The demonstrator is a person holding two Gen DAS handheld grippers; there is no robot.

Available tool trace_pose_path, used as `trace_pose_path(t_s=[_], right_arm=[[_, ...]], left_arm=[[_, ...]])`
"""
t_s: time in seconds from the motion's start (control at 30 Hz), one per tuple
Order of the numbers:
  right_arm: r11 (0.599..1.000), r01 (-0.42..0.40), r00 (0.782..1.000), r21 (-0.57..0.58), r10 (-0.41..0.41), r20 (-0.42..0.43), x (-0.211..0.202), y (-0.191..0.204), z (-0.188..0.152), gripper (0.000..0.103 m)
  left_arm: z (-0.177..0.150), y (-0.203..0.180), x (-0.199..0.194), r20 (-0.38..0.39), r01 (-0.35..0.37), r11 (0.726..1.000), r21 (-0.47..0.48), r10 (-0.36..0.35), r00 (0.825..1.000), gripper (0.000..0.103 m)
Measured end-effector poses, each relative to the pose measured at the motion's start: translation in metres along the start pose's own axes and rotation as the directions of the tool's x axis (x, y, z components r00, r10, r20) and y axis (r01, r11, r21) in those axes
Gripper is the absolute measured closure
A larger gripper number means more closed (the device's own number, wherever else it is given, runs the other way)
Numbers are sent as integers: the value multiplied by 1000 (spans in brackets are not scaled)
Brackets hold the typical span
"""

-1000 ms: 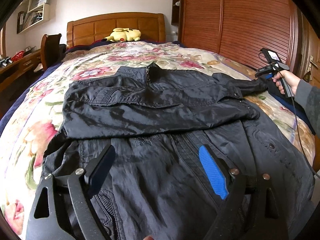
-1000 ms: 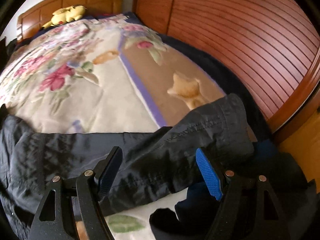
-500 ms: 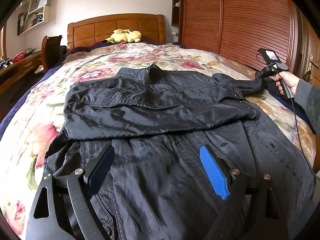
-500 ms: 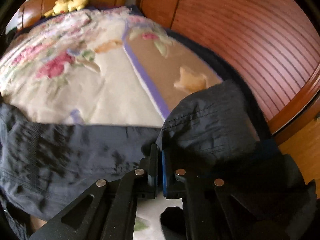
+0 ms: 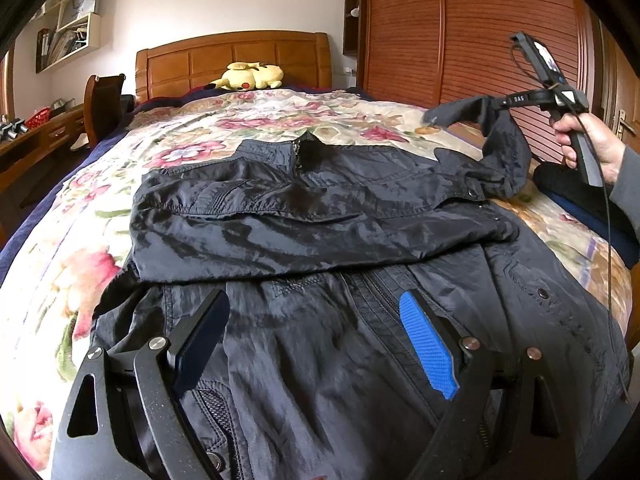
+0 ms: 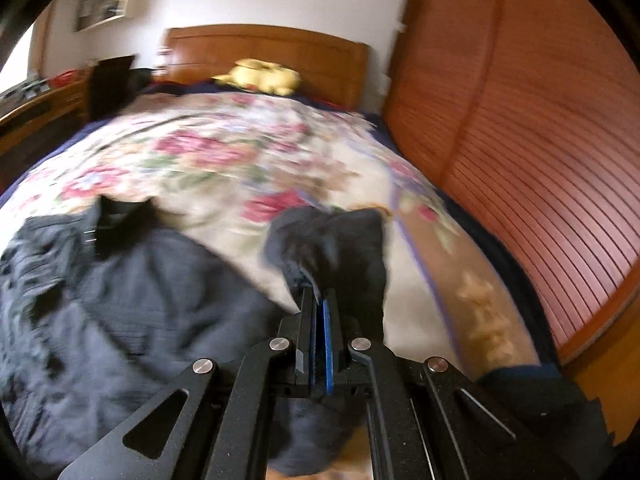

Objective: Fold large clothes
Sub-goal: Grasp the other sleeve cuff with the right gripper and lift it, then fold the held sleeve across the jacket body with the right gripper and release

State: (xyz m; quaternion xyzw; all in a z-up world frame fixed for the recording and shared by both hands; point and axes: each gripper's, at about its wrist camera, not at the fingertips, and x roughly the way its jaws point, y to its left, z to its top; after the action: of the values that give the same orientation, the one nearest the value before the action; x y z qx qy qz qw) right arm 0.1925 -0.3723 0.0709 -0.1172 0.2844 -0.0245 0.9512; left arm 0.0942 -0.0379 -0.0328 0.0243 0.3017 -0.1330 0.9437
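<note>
Right gripper [image 6: 319, 312] clamped on one jacket's [image 5: 320, 216] sleeve [image 5: 500, 148] (left gripper [image 5: 316, 344] wide, empty).

Glossy, crinkled synthetic jacket [image 5: 320, 216] — matt floral cotton bedspread [image 5: 72, 248].

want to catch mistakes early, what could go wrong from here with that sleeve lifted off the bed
1. The right gripper pinches only the cuff end of the sleeve, so the slick fabric might slip out mid-swing.
2. The left gripper hovers open over the jacket body without pinning it, so pulling the sleeve could drag the body and undo the fold already made.
3. The cable hanging from the right hand could snag on the jacket.
</note>
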Motion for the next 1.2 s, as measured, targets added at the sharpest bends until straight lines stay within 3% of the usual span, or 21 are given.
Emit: trace_pose_path(t_s=[0.13,0.27,0.47,0.8,1.03,1.2], right_arm=[[996,-73,997,-60,73,8,-13,38,-13,100],[991,-92,996,-102,92,-5,-19,62,-22,100],[985,-120,992,-128,124,27,-44,75,-6,100],[949,-242,954,-203,270,127,-101,122,-13,100],[928,-300,939,-223,328,102,-103,136,-29,100],[919,-354,928,-173,368,56,-97,137,-35,100]], left_arm=[[0,0,-1,2,-2,1000,0,2,1000,15],[0,0,-2,6,0,1000,-5,0,1000,15],[0,1,-3,9,1,1000,-8,-1,1000,15],[0,4,-6,19,-5,1000,-22,6,1000,15],[-1,7,-11,32,-9,999,-34,10,999,15],[-1,10,-13,38,-11,999,-38,13,999,15]])
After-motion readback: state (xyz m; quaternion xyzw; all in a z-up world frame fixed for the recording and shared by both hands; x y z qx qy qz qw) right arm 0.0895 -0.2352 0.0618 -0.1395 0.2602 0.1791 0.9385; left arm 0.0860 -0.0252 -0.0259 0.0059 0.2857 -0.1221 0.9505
